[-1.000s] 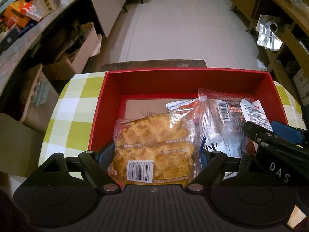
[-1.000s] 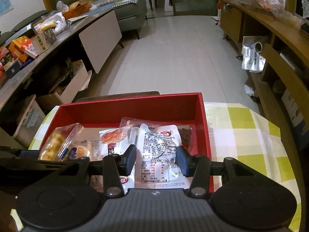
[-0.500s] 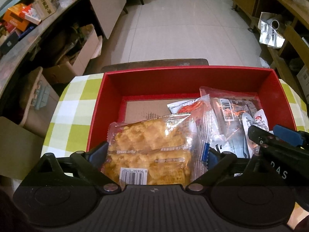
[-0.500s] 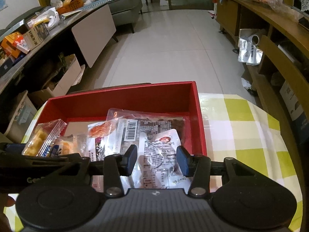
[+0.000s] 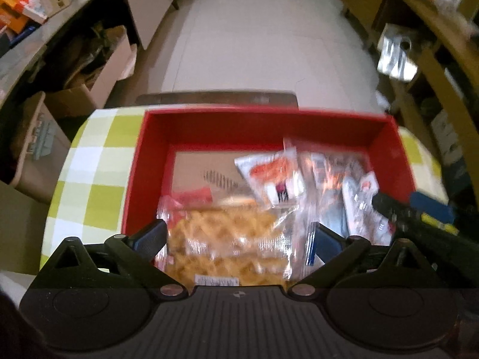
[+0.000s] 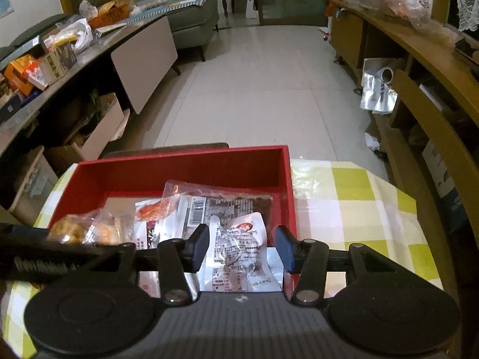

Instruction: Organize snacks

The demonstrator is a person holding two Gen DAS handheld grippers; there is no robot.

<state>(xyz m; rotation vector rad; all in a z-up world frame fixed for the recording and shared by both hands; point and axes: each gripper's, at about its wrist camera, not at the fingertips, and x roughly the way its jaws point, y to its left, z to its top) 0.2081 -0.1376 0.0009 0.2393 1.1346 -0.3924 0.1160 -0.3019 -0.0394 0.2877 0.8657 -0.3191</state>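
A red box (image 5: pixel 143 161) sits on the green-and-white checked tablecloth (image 5: pixel 86 179), its long axis running across both views, and it holds the snacks. At its near-left corner lies a clear pack of golden waffle biscuits (image 5: pixel 227 245), long axis across the box, barcode end toward the near wall. The left gripper (image 5: pixel 239 239) straddles it — jaws opening, spread wide, pads clear of the wrapper on either side. In the right half, a dark-filled clear packet (image 6: pixel 236 206) lies flat with its long axis across the box, and a small orange-red sachet (image 6: pixel 155 209) lies beside it toward the middle. A white printed pouch (image 6: pixel 239 257) leans over the near wall by the near-right corner, long axis pointing away from the camera. The right gripper (image 6: pixel 242 248) flanks it — jaws opening, with gaps between pads and pouch.
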